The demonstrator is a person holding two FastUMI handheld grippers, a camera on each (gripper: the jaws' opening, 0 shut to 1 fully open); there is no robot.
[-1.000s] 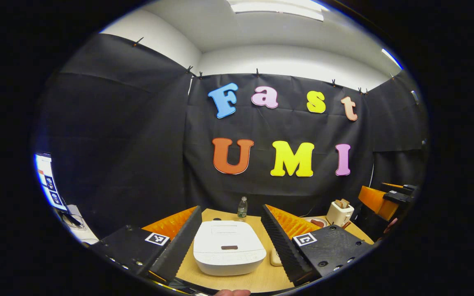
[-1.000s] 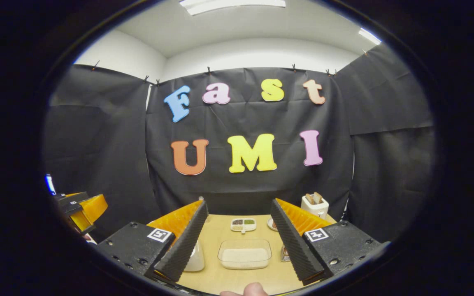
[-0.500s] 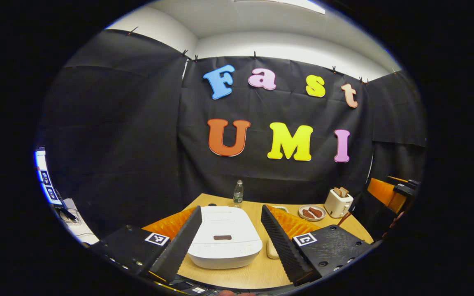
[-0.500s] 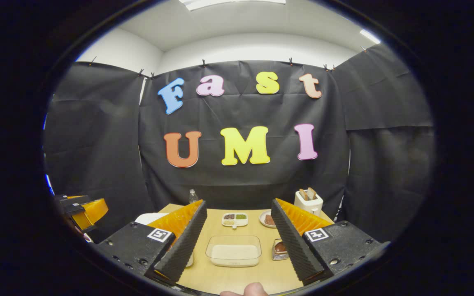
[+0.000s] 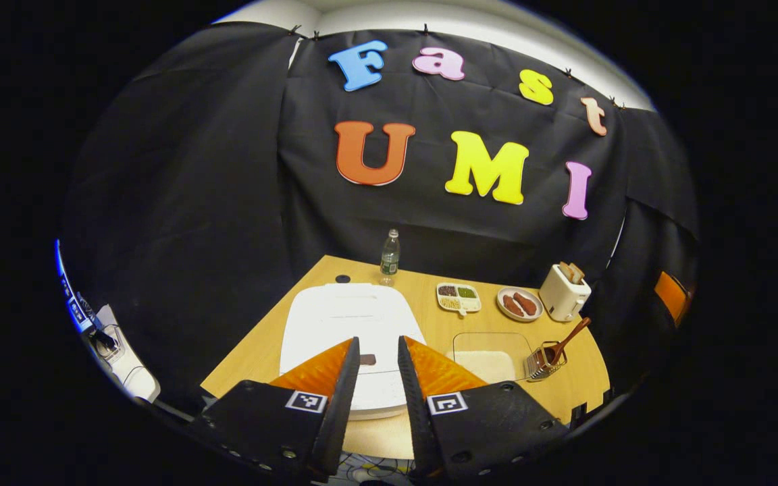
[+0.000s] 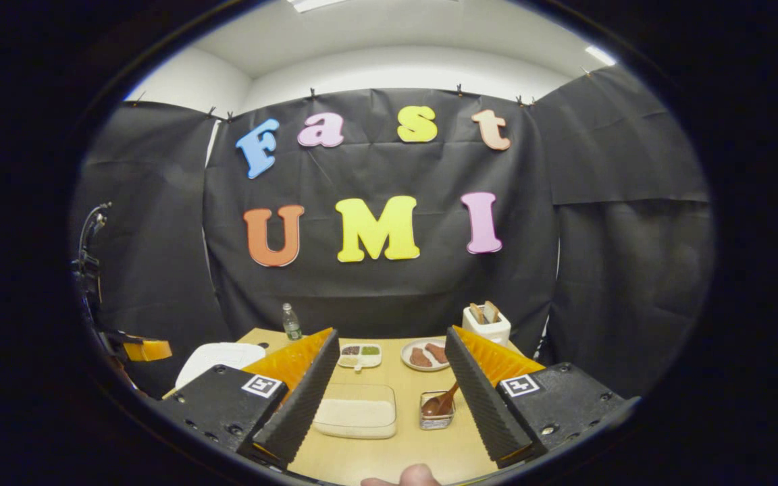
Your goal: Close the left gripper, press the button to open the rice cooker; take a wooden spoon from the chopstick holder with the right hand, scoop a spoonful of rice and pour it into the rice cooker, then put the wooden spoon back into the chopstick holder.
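White plastic, one rice cooker (image 5: 348, 331) is sitting lid-down in the lower middle of the left gripper view, with one small dark button (image 5: 367, 360) near its front edge showing through the gap between the fingers. The left gripper (image 5: 377, 378) is hanging just above that front edge, its fingers drawn close together with a narrow slit between them and nothing pinched.

One wooden spoon (image 5: 566, 340) is standing in one wire chopstick holder (image 5: 543, 362) at the lower right of that view, its long axis slanting, handle pointing up and to the right, bowl end down in the holder. In the right gripper view the spoon is leaning the same way, handle toward the upper right. One clear container of rice (image 6: 355, 412) is lying just left of the holder in the lower middle of the right gripper view, between the fingers of the right gripper (image 6: 389, 398), which is spread wide and empty. A fingertip (image 6: 419, 475) is peeking in at the bottom edge.

Farther back are lying one divided dish (image 5: 458, 298) with three small fillings, one plate (image 5: 519, 304) with two brown pieces, one toaster (image 5: 564, 291) with two slices sticking up, and one bottle (image 5: 389, 256).

Everything is resting on one light wooden table (image 5: 261, 337). Black cloth (image 5: 213, 175) is hanging around the booth, with white wall and ceiling above it.
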